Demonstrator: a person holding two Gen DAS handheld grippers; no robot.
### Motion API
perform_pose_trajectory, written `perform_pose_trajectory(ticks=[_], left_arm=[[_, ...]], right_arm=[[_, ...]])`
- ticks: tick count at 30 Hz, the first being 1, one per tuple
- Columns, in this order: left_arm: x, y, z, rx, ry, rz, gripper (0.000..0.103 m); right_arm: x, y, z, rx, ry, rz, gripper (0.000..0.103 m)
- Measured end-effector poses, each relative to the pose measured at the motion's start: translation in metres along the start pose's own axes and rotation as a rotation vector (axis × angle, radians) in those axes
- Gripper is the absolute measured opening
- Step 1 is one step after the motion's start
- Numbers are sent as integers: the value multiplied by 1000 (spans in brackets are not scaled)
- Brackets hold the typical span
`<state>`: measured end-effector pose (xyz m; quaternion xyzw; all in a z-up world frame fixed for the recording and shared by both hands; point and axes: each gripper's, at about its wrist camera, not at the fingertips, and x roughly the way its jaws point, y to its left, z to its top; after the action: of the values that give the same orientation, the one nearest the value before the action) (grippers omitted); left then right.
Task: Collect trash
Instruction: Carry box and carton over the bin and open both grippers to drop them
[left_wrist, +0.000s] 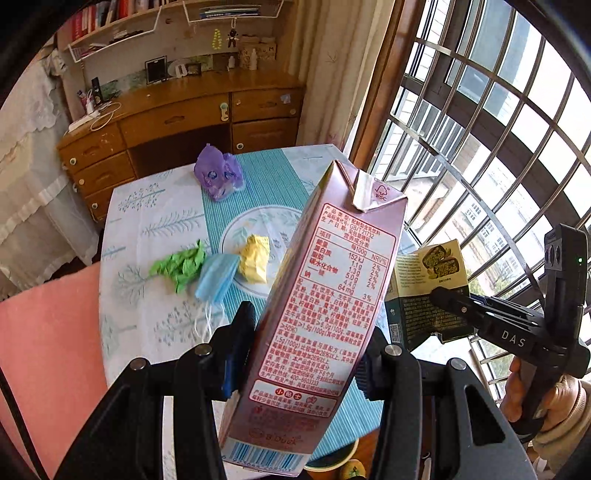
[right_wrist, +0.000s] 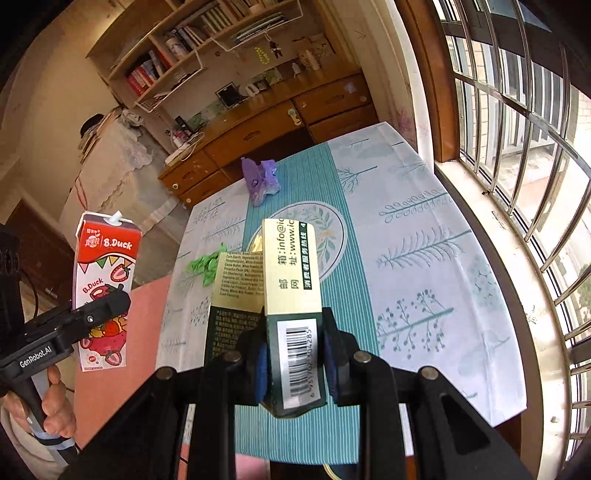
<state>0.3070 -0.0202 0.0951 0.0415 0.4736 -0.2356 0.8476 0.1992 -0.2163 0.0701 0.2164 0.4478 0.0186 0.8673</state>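
Clamped between the blue pads of the left gripper (left_wrist: 299, 354) is a tall drink carton (left_wrist: 314, 295), its red-printed nutrition panel filling the middle of the left wrist view; it tilts a little, folded top uppermost. From the right wrist view the same carton (right_wrist: 107, 291) shows its strawberry-patterned front, held up in the air beyond the table's left edge, a hand (right_wrist: 55, 398) gripping the handle below it.

The right gripper (right_wrist: 295, 358) has its jaws closed on a narrow cream-and-dark-green snack box (right_wrist: 291, 295), barcode end nearest the lens, lifted above the near edge of the table. In the left wrist view this box (left_wrist: 428, 284) hangs beside the window grille, off the table's right side.

Below both lies the table (right_wrist: 424, 258), covered in a white leaf-print cloth with a teal striped runner down its middle. On the runner and near the table's left edge sit a crumpled green paper (left_wrist: 181, 264), a blue face mask (left_wrist: 218, 277) touching it, and a crumpled yellow paper (left_wrist: 255, 262) just beside the mask. A purple plastic bag (left_wrist: 219, 173) rests on the runner toward the far edge, well apart from the others.
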Motion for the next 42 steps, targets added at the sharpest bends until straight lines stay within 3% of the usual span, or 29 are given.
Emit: perform_pose_trajectory(ticks=[9,15,21,31,42], left_arm=[[-39,-68,-140,-149,38,22,46],[-37,-93,-211,-189,127,44,46],[-9,-100,-263,-216,247,55,46],[88,-85,-354,-296,423,30,47],[247,-45,-442,-389,560,84,46]], right_arm=[[-57,-21,-89,-138,73,30,24],[-56,-31,-152,-176,188,29,24],[-34,-40,-211,-168,306,9,24],[59,-74,-298,-99,499,-80,24],[191,-127,-378,-112,577,-201,25]])
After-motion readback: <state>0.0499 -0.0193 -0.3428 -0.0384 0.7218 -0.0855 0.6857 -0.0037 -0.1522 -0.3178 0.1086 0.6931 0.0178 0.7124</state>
